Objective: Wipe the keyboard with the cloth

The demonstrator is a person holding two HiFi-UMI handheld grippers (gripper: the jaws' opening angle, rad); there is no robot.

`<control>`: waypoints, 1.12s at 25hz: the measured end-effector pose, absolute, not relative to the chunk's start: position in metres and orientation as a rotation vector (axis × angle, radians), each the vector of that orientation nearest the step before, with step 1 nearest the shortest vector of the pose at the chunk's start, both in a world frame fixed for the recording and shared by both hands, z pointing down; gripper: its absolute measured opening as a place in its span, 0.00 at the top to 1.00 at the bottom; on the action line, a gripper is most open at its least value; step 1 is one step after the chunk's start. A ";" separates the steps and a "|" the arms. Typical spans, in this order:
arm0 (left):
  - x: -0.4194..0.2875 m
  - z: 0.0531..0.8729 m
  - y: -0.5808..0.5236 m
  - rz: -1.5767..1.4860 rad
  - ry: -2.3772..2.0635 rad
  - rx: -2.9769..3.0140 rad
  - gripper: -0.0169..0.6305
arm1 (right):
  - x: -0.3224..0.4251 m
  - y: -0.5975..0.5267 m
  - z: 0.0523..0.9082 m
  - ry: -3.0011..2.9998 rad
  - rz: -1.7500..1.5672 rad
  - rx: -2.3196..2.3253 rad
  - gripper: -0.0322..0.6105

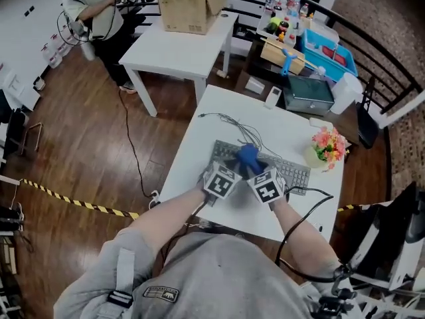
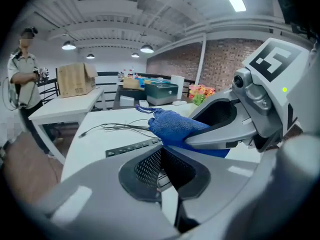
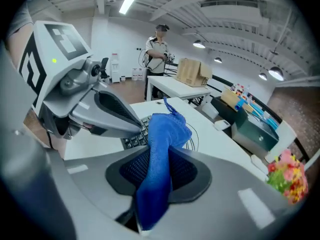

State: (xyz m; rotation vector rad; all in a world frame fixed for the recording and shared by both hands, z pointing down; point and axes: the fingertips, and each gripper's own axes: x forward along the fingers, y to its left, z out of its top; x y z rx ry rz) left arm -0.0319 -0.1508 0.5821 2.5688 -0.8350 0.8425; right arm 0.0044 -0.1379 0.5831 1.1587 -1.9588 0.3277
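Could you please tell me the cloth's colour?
The cloth is blue, clearest in the right gripper view.

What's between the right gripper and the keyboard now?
Only the blue cloth, pinched in the right gripper and bunched ahead of its jaws, hiding part of the keyboard, as the right gripper view shows.

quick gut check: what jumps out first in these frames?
A bright blue terry cloth hangs clamped in the right gripper, over the grey keyboard on the white table. The left gripper is close beside it, jaws together and empty. Pink and orange flowers stand at the table's right edge.
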 end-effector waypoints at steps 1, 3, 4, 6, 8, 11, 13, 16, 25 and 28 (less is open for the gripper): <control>-0.042 0.581 -0.158 0.840 -0.865 2.557 0.98 | -0.006 -0.147 0.582 -1.968 0.317 1.142 0.78; -0.063 0.581 -0.169 0.838 -0.911 2.534 0.98 | -0.027 -0.162 0.583 -1.983 0.298 1.106 0.78; -0.073 0.582 -0.174 0.843 -0.930 2.522 0.98 | -0.037 -0.170 0.585 -1.988 0.291 1.089 0.78; -0.093 0.587 -0.182 0.863 -0.967 2.494 0.98 | -0.054 -0.183 0.592 -1.992 0.283 1.057 0.78; -0.110 0.595 -0.189 0.885 -0.995 2.462 0.98 | -0.068 -0.193 0.602 -1.983 0.284 1.028 0.78; -0.130 0.609 -0.195 0.902 -1.015 2.412 0.98 | -0.082 -0.206 0.617 -1.966 0.294 0.997 0.78; -0.138 0.618 -0.199 0.904 -1.023 2.377 0.98 | -0.089 -0.212 0.625 -1.960 0.306 0.985 0.78; -0.140 0.629 -0.199 0.910 -1.028 2.333 0.98 | -0.094 -0.215 0.637 -1.951 0.325 0.962 0.78; -0.125 0.637 -0.192 0.959 -1.037 2.312 0.98 | -0.095 -0.211 0.645 -2.000 0.335 0.920 0.78; -0.117 0.636 -0.190 0.986 -1.035 2.322 0.98 | -0.086 -0.208 0.644 -2.004 0.340 0.928 0.78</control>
